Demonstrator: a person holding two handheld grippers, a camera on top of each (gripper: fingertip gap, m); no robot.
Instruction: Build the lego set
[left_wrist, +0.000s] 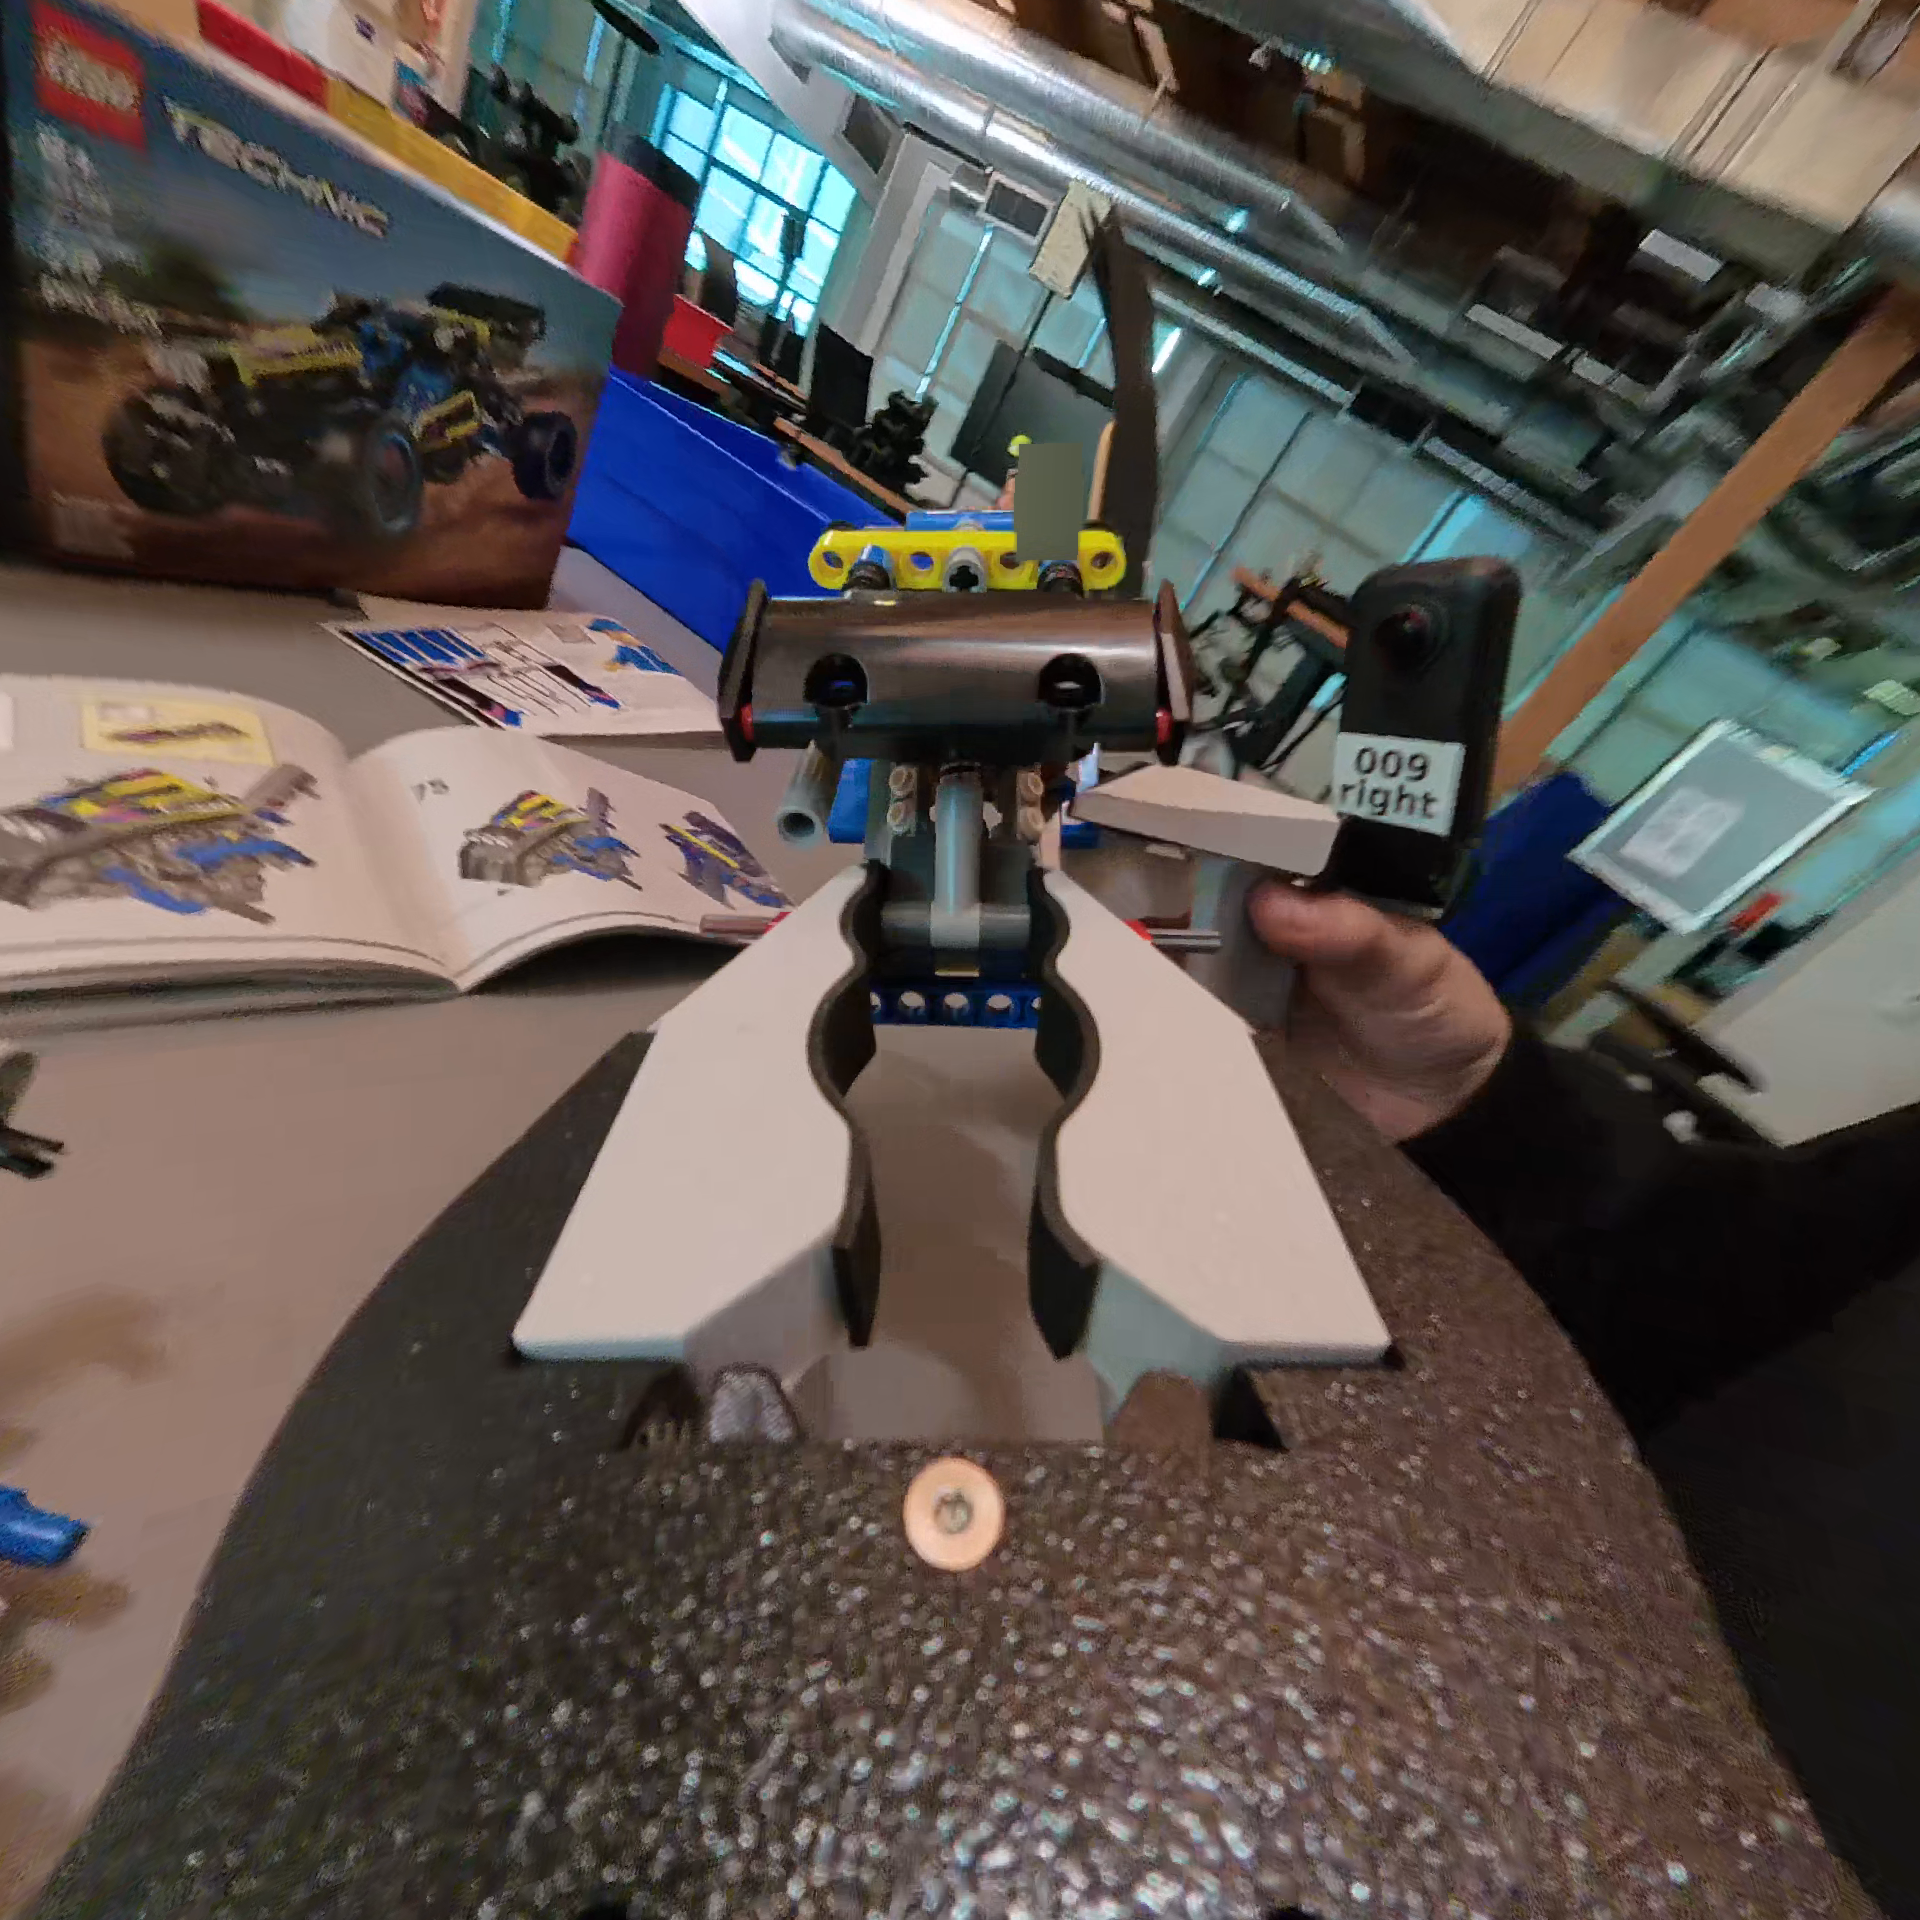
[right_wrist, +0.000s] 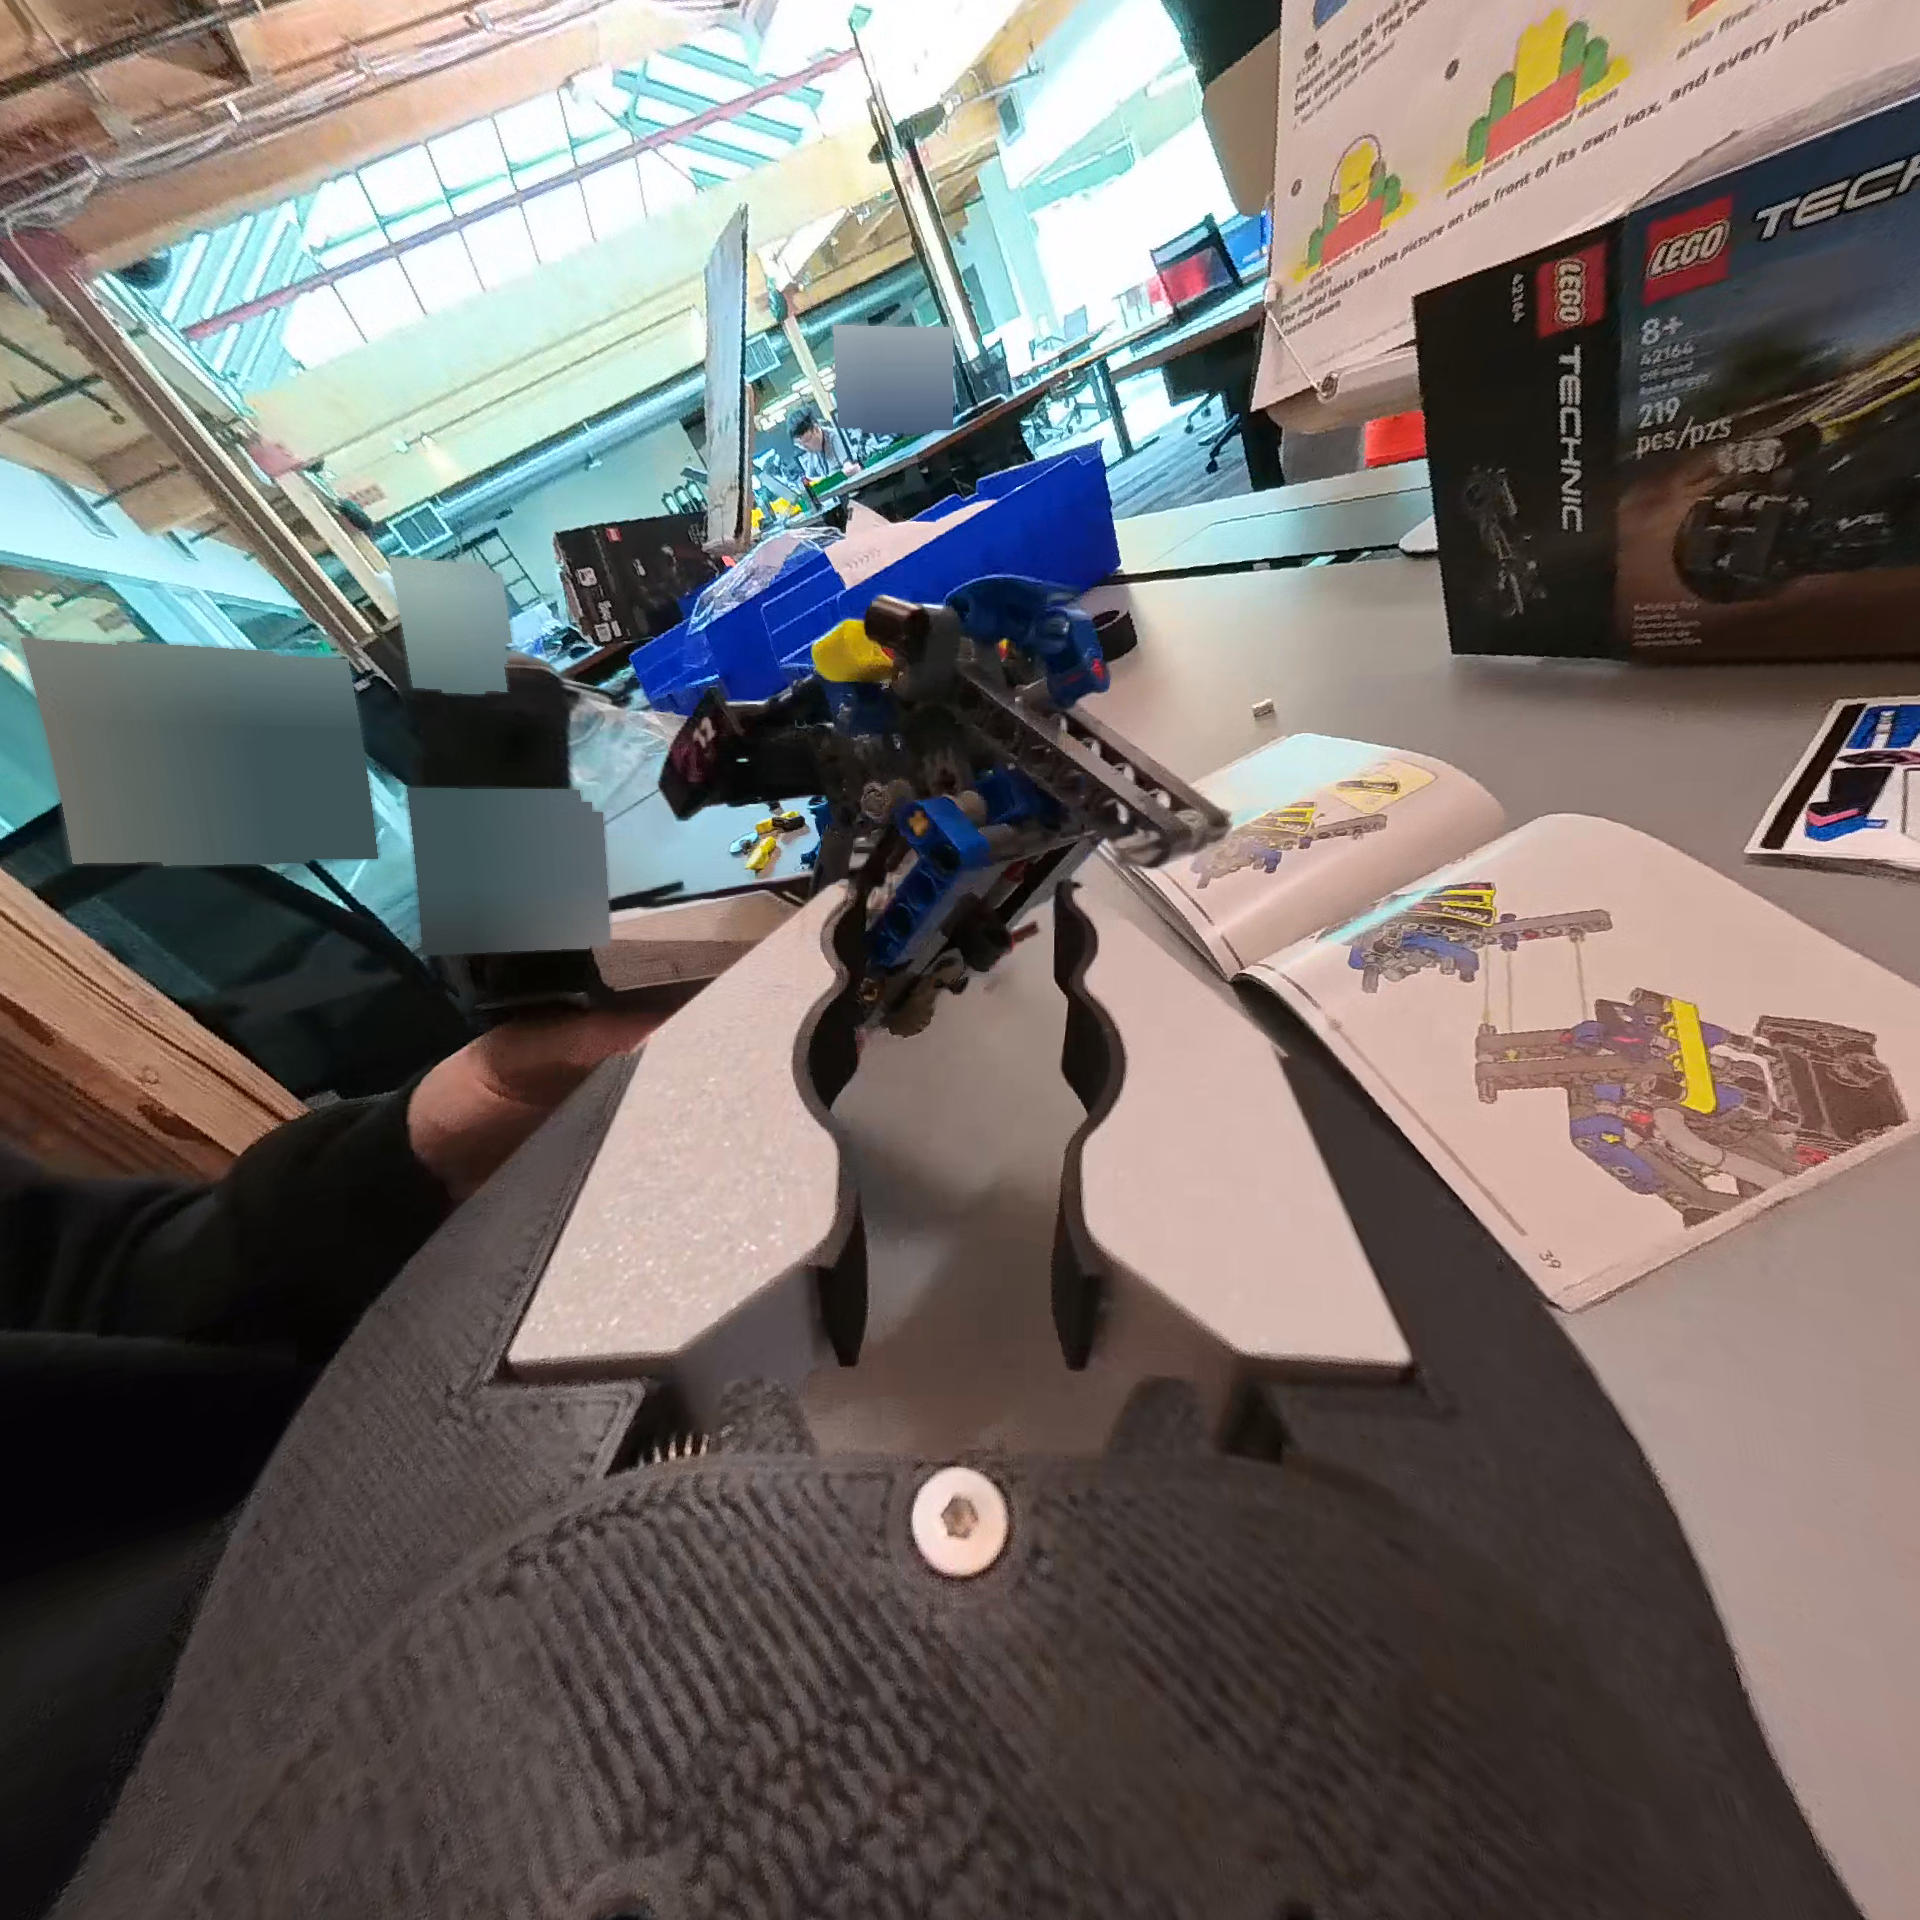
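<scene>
Open instruction booklet (left_wrist: 312, 831) on grey table (left_wrist: 260, 1195), at nine o'clock of the left gripper (left_wrist: 951, 914), whose pads pinch the grey frame of a part-built brick vehicle (left_wrist: 951, 665) at twelve o'clock. Right gripper (right_wrist: 951, 935), jaws parted: left pad touching the vehicle's blue beam, right pad clear.

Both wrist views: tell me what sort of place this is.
Likely a shared workshop or open-plan office with a toy-building station. Exposed ceiling ducts and tall windows suggest a converted industrial hall; a grey table holds a building-set box, an open instruction booklet and a blue parts bin.
</scene>
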